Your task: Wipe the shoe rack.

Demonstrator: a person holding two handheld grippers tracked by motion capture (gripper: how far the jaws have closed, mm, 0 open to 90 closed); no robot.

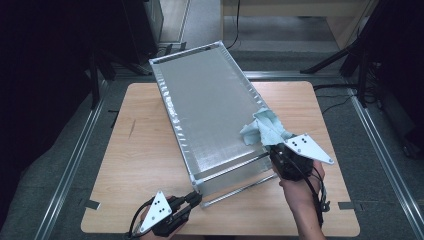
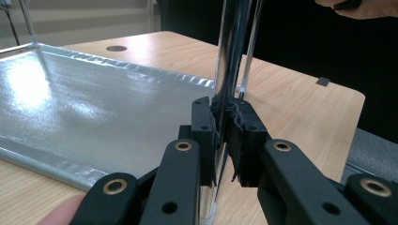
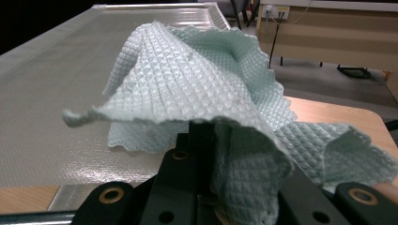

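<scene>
A large silvery metal panel (image 1: 210,110) lies slantwise on the wooden surface (image 1: 140,155). Its far end juts past the surface's far edge, and its near end stops short of the near edge. A raised rim runs round the panel, and a thin metal rail (image 1: 240,190) lies just off its near end, parallel to it.

The left claw (image 1: 197,198) sits at the panel's near-left corner, close to the surface's near edge. In the left gripper view its jaws are clamped together on the panel's upright metal edge (image 2: 230,70), pads pressed to both faces of the sheet.

The right claw (image 1: 274,149) is at the panel's right edge, towards the near end. Its jaws are closed on a pale green waffle-weave cloth (image 1: 262,127), which bunches up over the jaw tips in the right gripper view and drapes onto the panel's right rim. Part of the cloth hangs past the panel towards the surface's right edge.

Open room: a broad strip of bare wood lies left of the panel, running from the far-left corner to the near-left corner. A narrower wedge of bare wood lies right of the panel near the far-right corner. Most of the panel's flat face, from the cloth to its far end, is bare.
</scene>
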